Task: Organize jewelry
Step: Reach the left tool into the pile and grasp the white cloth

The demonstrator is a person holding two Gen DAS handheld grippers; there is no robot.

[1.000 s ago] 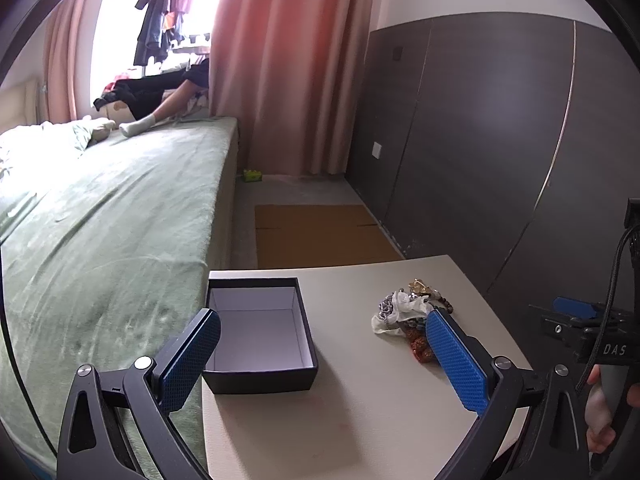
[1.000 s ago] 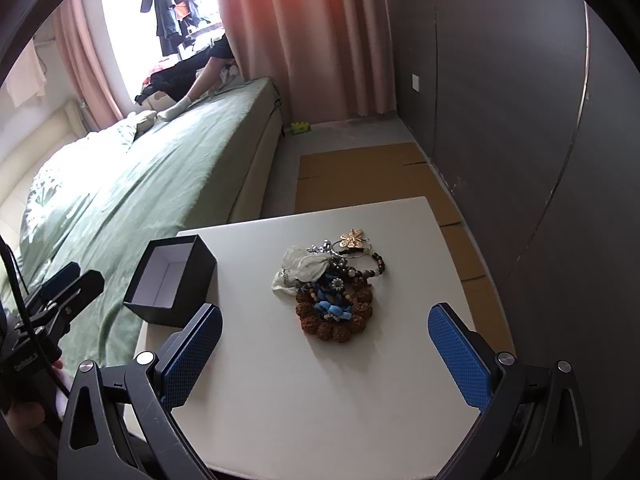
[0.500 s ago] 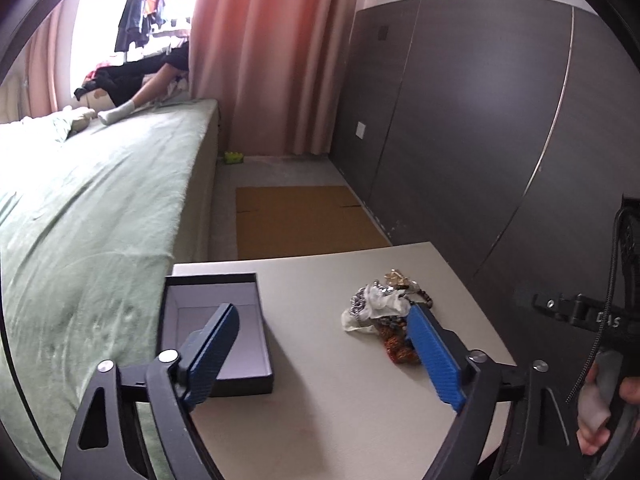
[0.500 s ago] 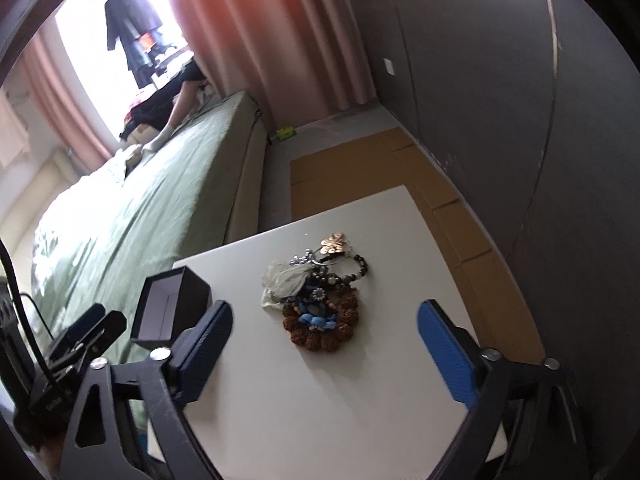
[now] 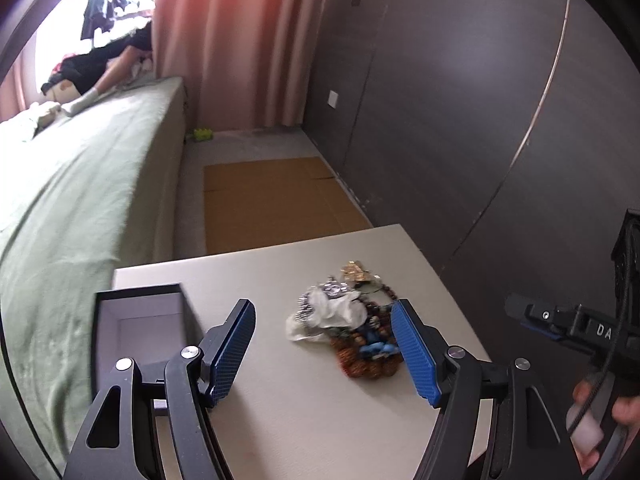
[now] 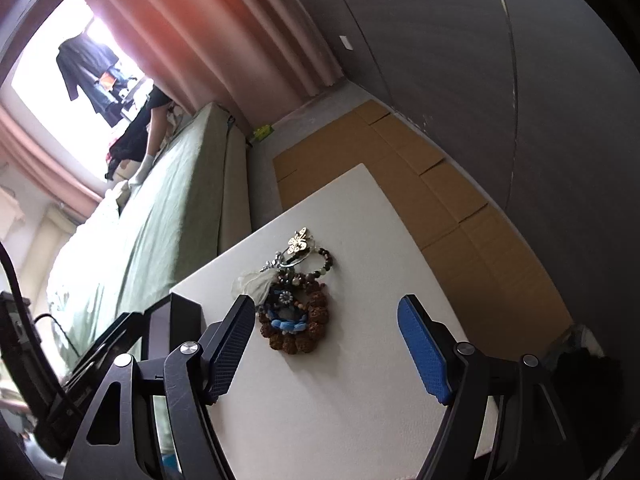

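Since the box (image 5: pixel 140 332) on the table (image 5: pixel 320 420) shows nothing inside, sorting looks not yet begun; one jewelry pile (image 5: pixel 352 328) lies to the right of that one box, well apart, its pieces too tangled to count; the left gripper (image 5: pixel 324 348) and right gripper (image 6: pixel 326 344) both gape wide, holding nothing.

Small white table (image 5: pixel 304 412) beside a green bed (image 5: pixel 80 200), open black box (image 5: pixel 140 332) with pale lining at the table's bed-side edge, tangled jewelry pile (image 5: pixel 352 328) well apart from the box toward the dark wall, flattened cardboard (image 5: pixel 272 200) on the floor beyond the table.
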